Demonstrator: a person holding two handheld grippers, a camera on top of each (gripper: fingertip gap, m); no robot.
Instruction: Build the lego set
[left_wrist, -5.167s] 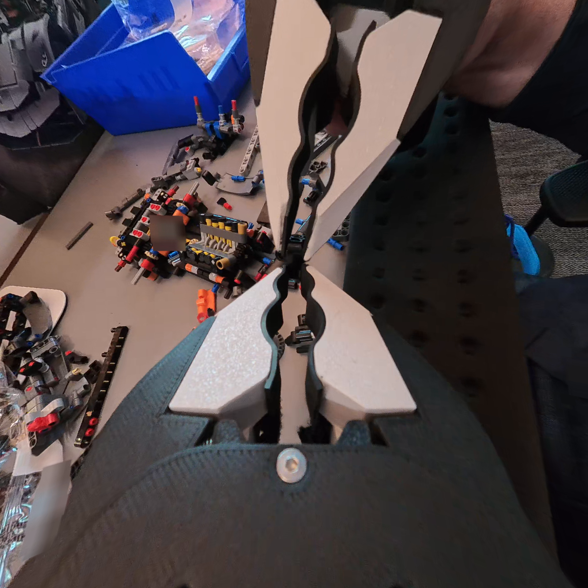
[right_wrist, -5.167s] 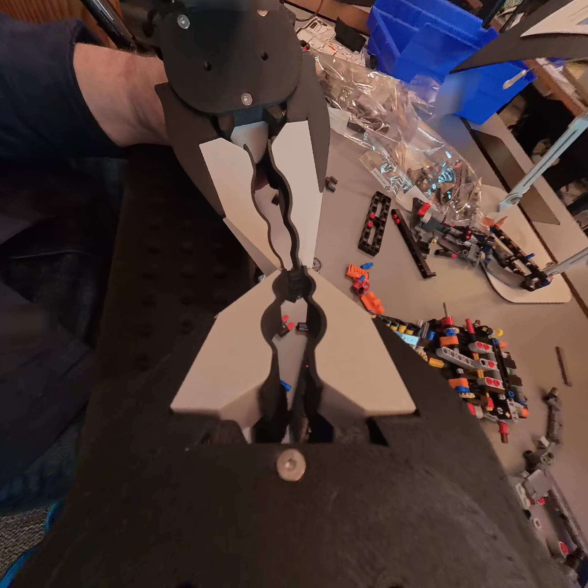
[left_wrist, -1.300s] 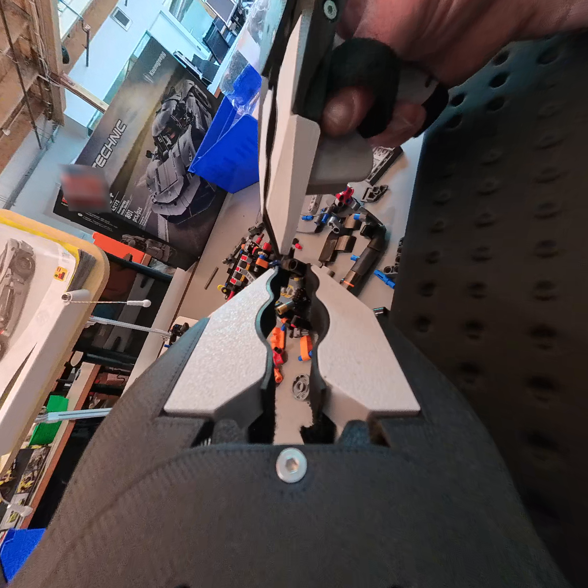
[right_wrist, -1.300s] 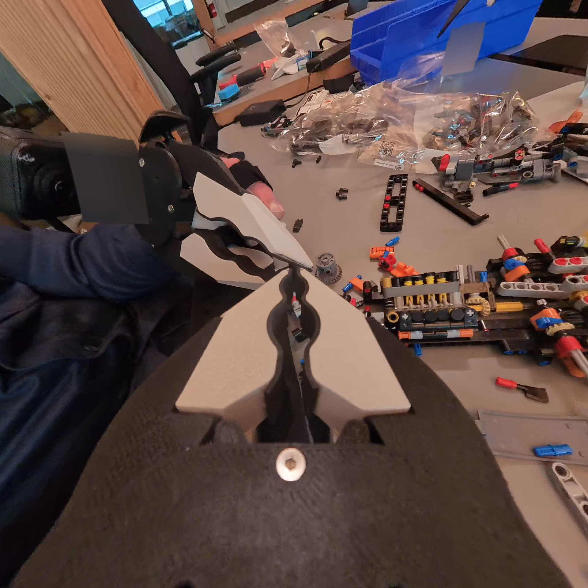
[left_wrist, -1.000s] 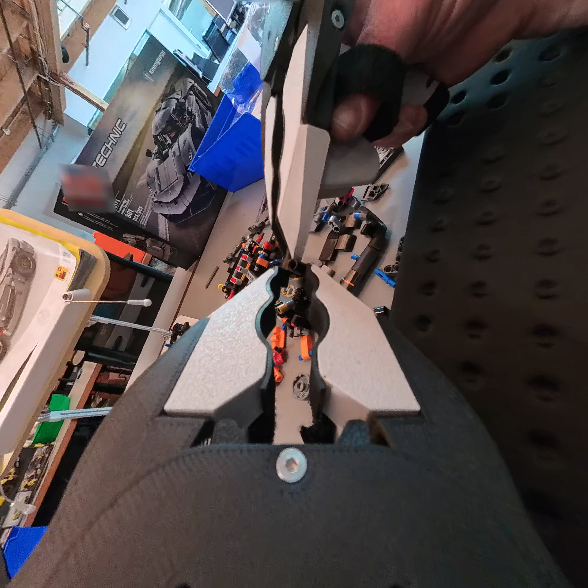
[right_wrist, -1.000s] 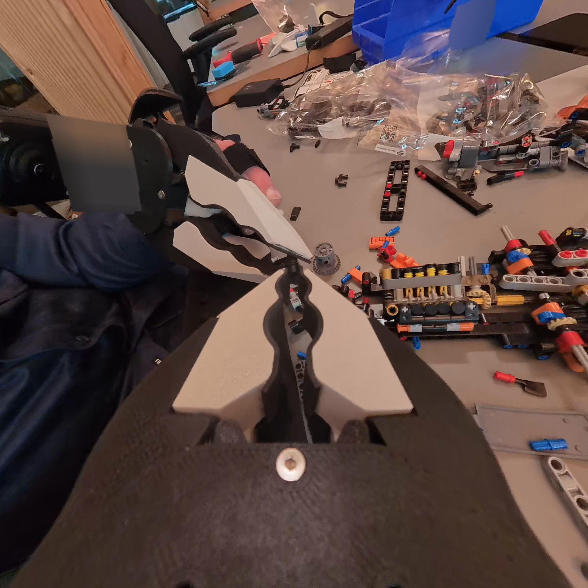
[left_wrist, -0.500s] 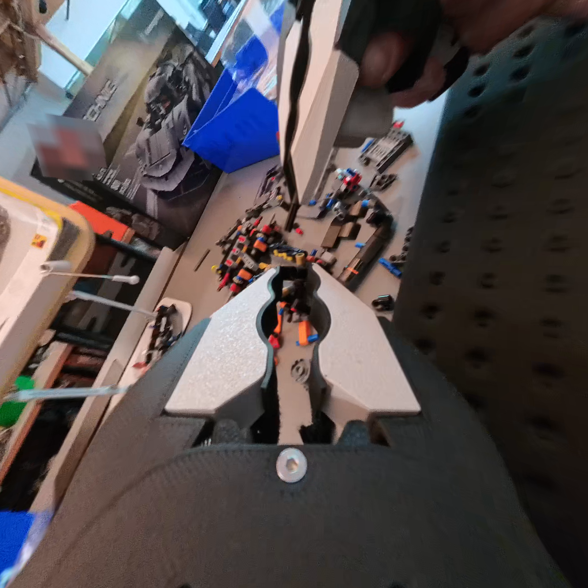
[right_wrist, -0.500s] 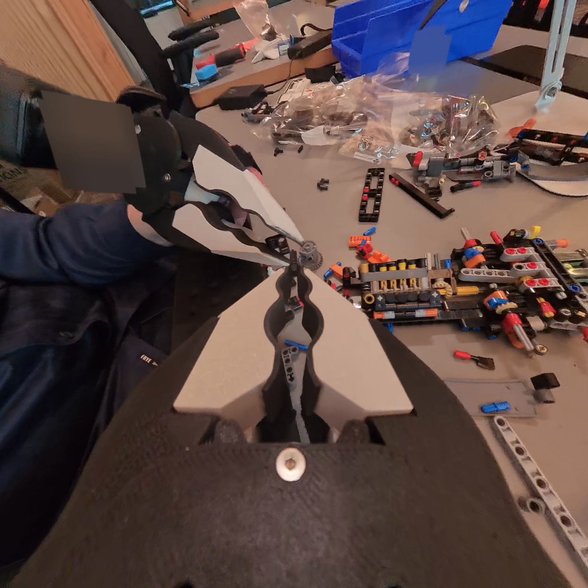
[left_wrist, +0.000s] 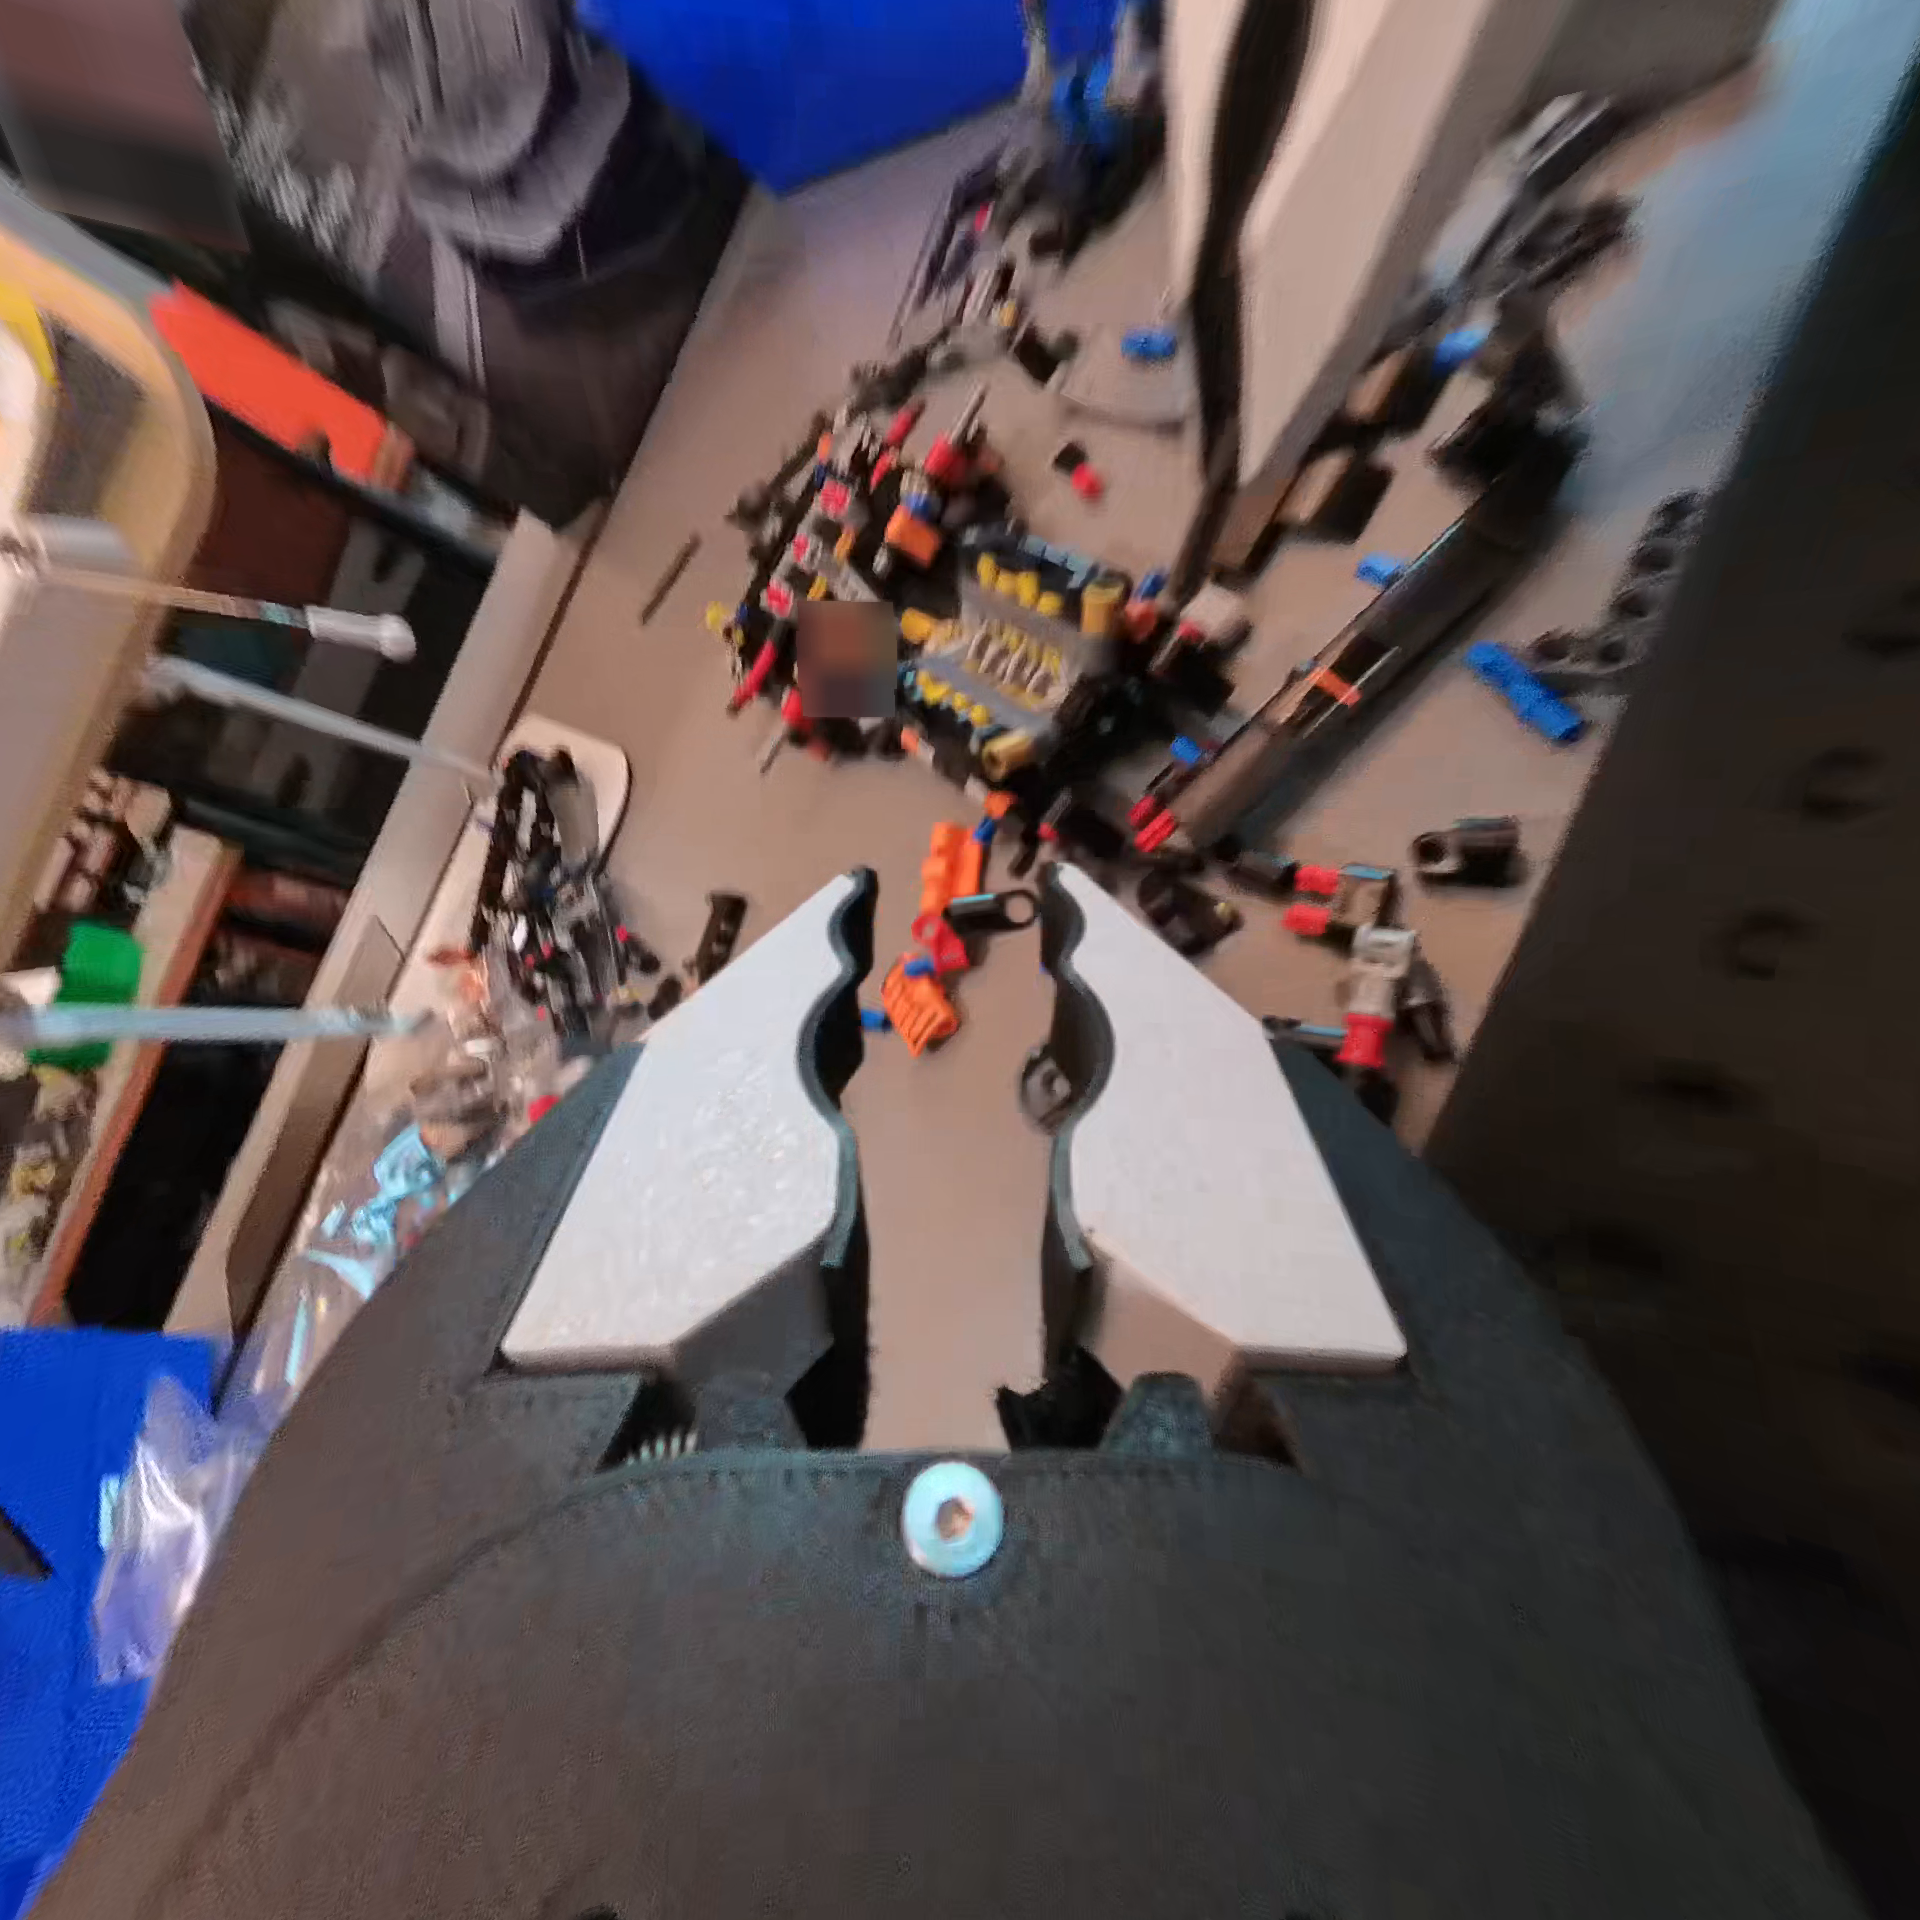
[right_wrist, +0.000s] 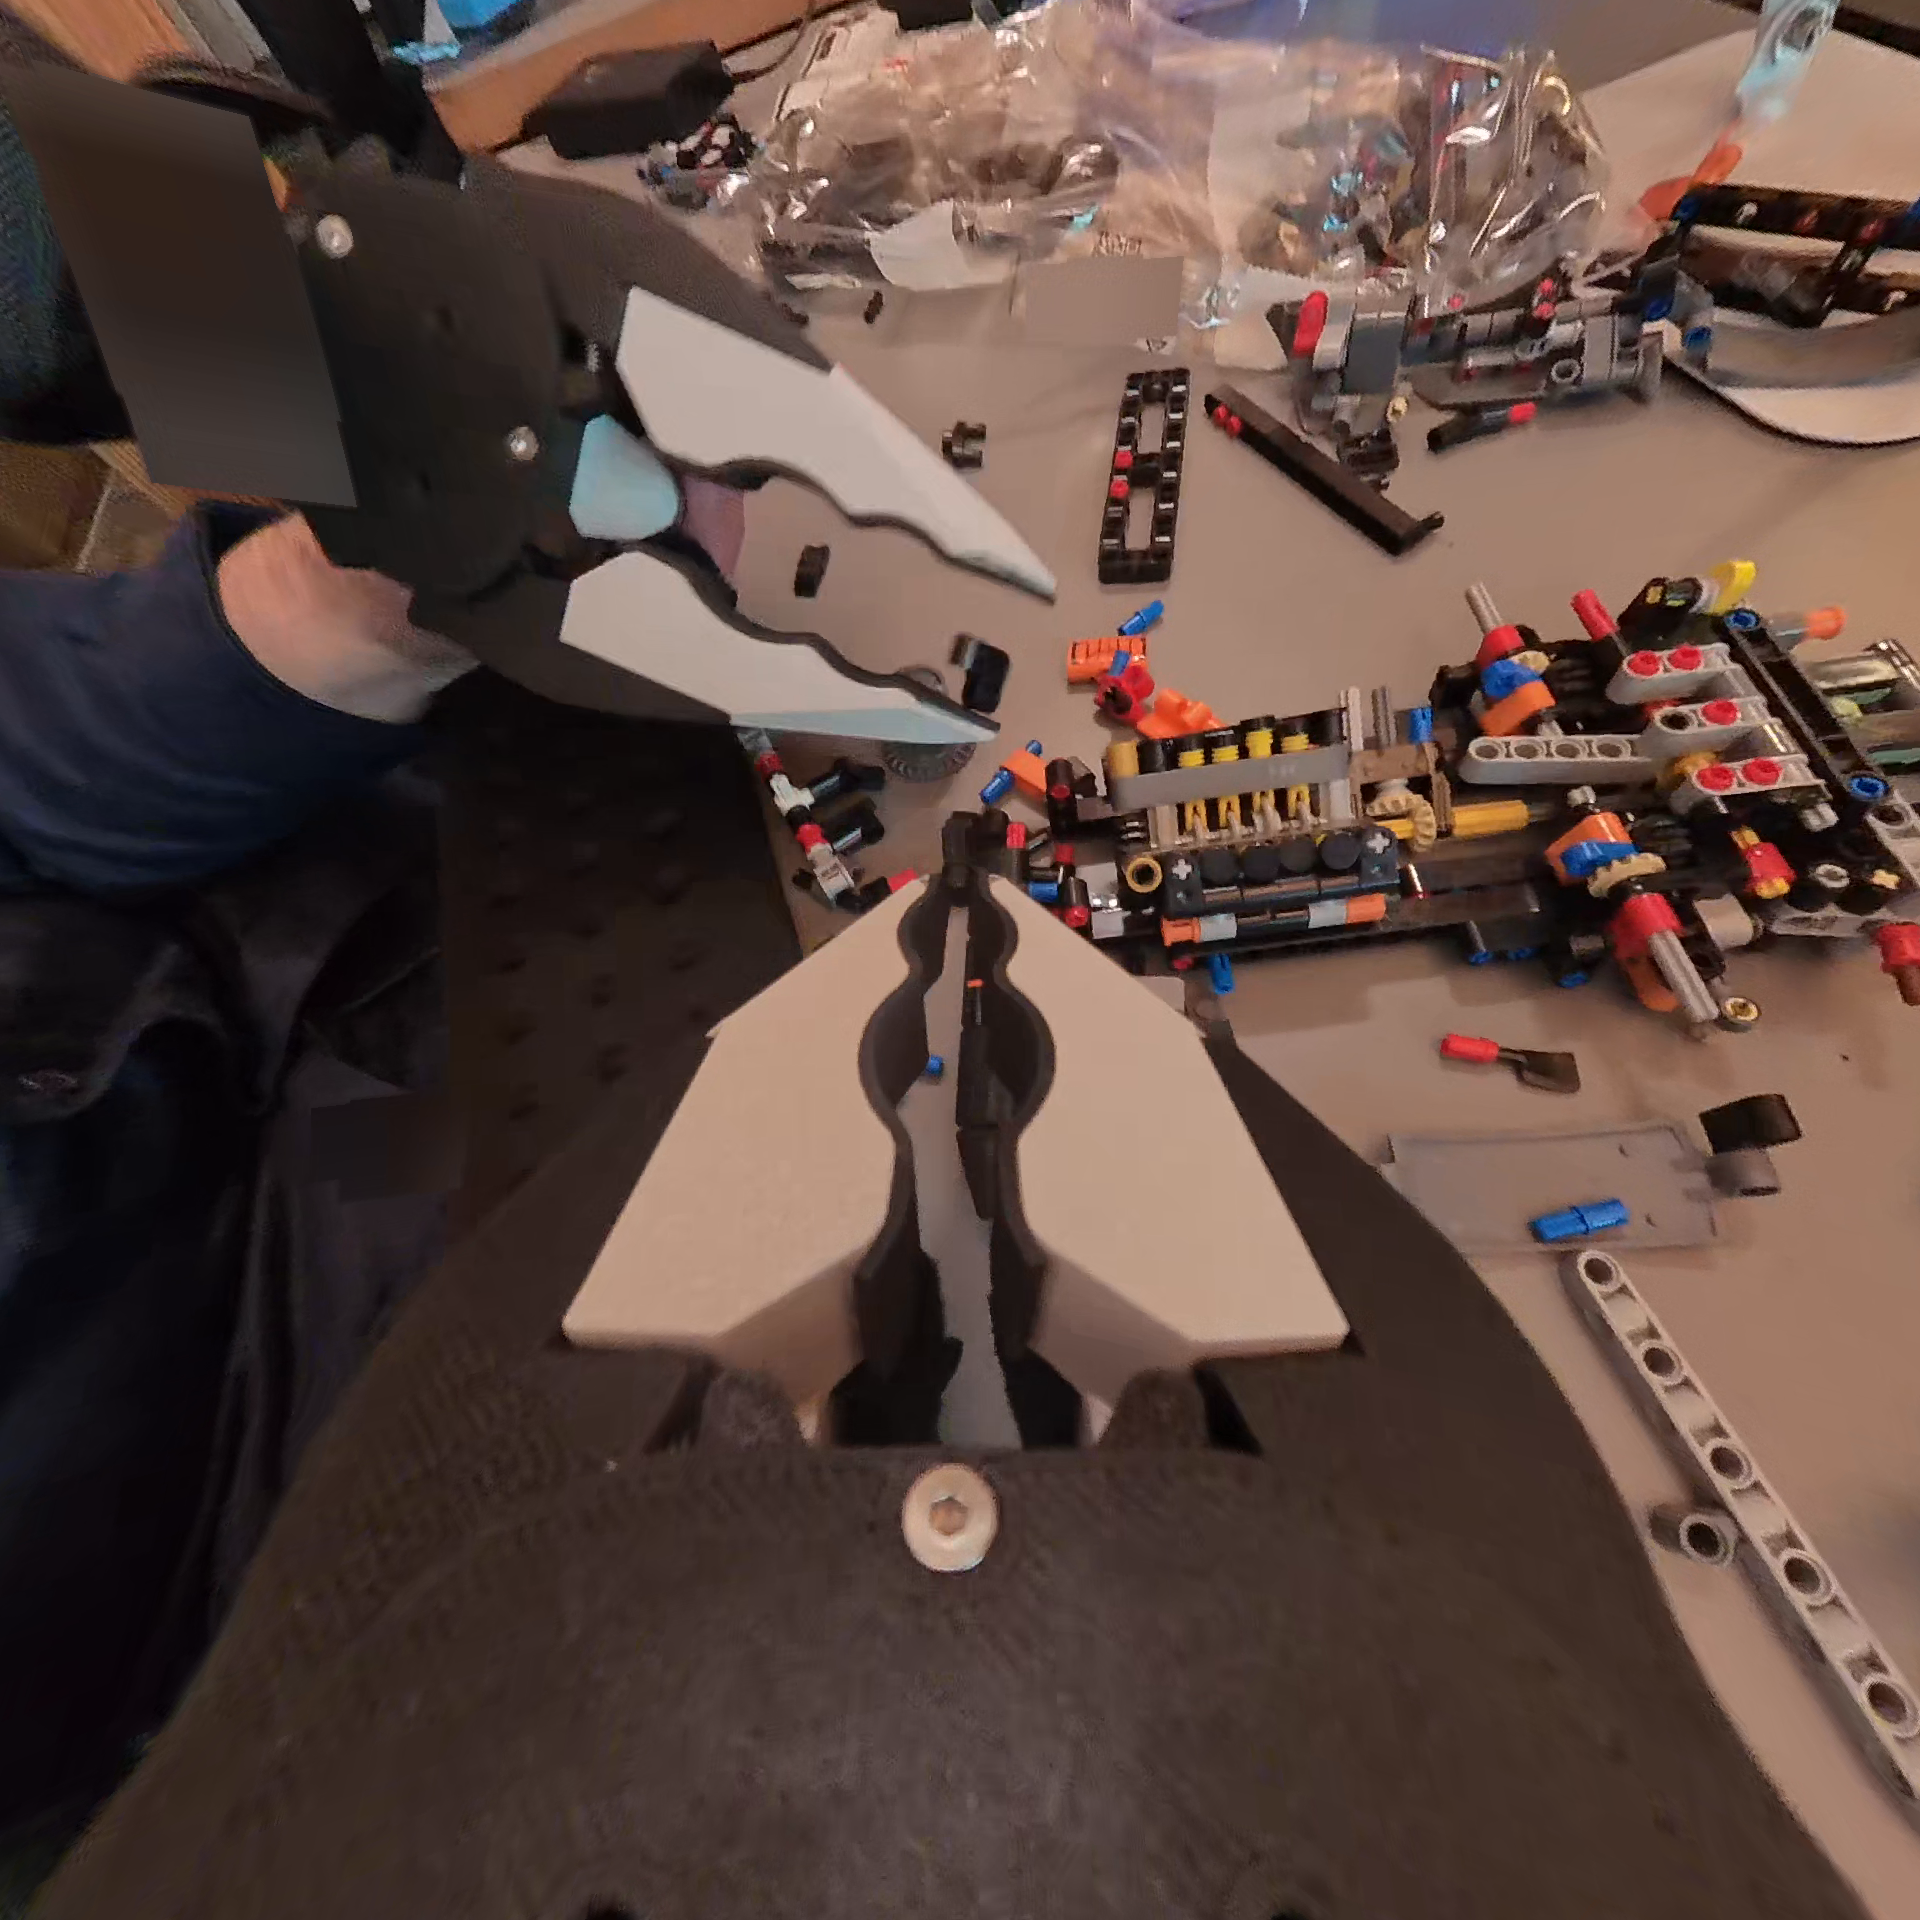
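The lego chassis build (right_wrist: 1455, 810), black with grey, yellow, red and orange parts, lies on the grey table (right_wrist: 1299, 1039); it also shows, blurred, in the left wrist view (left_wrist: 987, 644). My right gripper (right_wrist: 961, 883) is shut on a small black connector (right_wrist: 971, 831) just off the chassis's near end. My left gripper (left_wrist: 958, 883) is open; it also shows in the right wrist view (right_wrist: 1013, 655) above the table's edge. A small black piece (right_wrist: 982, 665) sits between its fingertips, not clamped; it also shows in the left wrist view (left_wrist: 992, 909). Orange pieces (left_wrist: 914, 1003) lie below.
Clear bags of parts (right_wrist: 1143, 156) lie at the back. A black frame (right_wrist: 1138, 473), a black beam (right_wrist: 1320, 468) and a grey sub-assembly (right_wrist: 1455, 332) lie beyond the chassis. A grey plate (right_wrist: 1548, 1184) and a long grey beam (right_wrist: 1745, 1486) lie near right. The left gripper's tips are roughly 7 cm from the right gripper's.
My left gripper has opened, let go of the small black piece, and pulled away from the right gripper. The right gripper stays shut on its connector and has moved toward the chassis.
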